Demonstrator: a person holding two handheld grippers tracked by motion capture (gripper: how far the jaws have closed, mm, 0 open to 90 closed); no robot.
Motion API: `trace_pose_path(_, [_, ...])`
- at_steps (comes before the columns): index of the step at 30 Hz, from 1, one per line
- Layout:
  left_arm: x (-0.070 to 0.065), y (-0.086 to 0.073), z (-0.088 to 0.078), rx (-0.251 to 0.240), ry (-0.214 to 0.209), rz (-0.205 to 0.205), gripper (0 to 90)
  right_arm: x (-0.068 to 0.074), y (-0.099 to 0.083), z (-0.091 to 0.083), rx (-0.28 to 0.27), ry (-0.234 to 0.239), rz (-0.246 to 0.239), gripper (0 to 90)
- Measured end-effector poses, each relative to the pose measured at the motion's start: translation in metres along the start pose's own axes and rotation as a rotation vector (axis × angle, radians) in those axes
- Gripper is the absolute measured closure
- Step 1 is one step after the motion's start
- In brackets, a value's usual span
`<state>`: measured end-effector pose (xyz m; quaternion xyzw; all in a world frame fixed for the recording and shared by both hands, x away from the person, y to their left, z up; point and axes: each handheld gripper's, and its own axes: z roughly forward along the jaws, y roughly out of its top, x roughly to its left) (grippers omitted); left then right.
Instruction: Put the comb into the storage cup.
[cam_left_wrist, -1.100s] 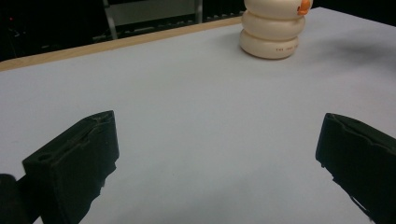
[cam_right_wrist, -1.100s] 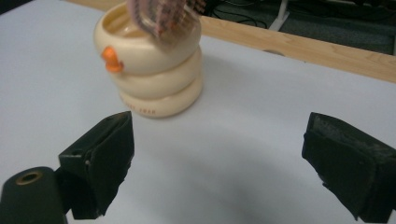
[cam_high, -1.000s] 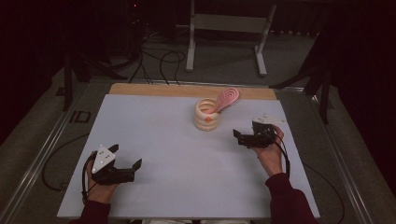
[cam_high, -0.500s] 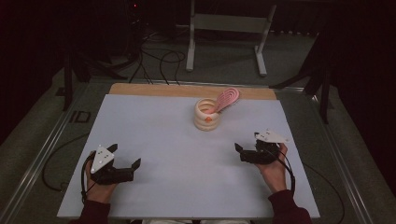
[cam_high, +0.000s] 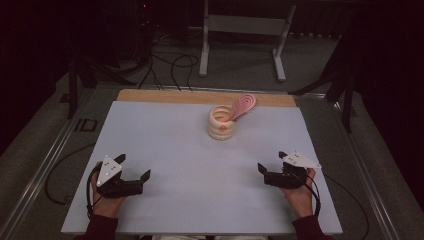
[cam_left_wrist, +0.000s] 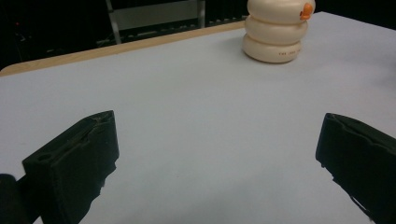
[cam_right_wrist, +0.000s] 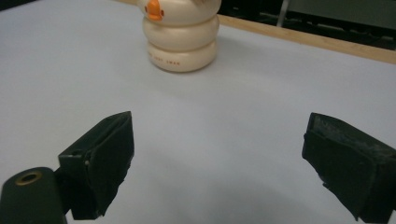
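Note:
A cream ringed holder (cam_high: 221, 123) with an orange duck beak stands at the table's far middle, and a pink ribbed paddle (cam_high: 242, 105) leans out of it. The same holder appears in the left gripper view (cam_left_wrist: 276, 31) and the right gripper view (cam_right_wrist: 182, 35). My left gripper (cam_high: 133, 167) rests near the front left edge, open, nothing between its jaws (cam_left_wrist: 219, 158). My right gripper (cam_high: 272, 162) sits near the front right, open and empty too (cam_right_wrist: 219, 154). Both are well short of the holder.
The white table top (cam_high: 165, 150) has a wooden strip (cam_high: 150, 96) along its far edge. Beyond it stand a metal frame (cam_high: 242, 30) and loose cables (cam_high: 170, 62) on the dark floor.
My right gripper has drawn back from beside the holder toward the front right edge. The left gripper has hardly moved.

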<state>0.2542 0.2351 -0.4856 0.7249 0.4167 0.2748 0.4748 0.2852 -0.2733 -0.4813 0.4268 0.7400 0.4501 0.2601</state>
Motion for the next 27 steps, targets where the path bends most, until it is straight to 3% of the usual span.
trace_pose_path(14, [0.002, 0.0, -0.008, -0.06, -0.014, -0.01, 0.0, 0.001, -0.013, -0.029, -0.111, -0.014, 0.009, 9.3])
trace_pose_path(27, [0.002, 0.0, -0.009, -0.066, -0.012, -0.005, 0.0, 0.008, -0.018, -0.031, -0.112, -0.004, -0.01, 9.3])
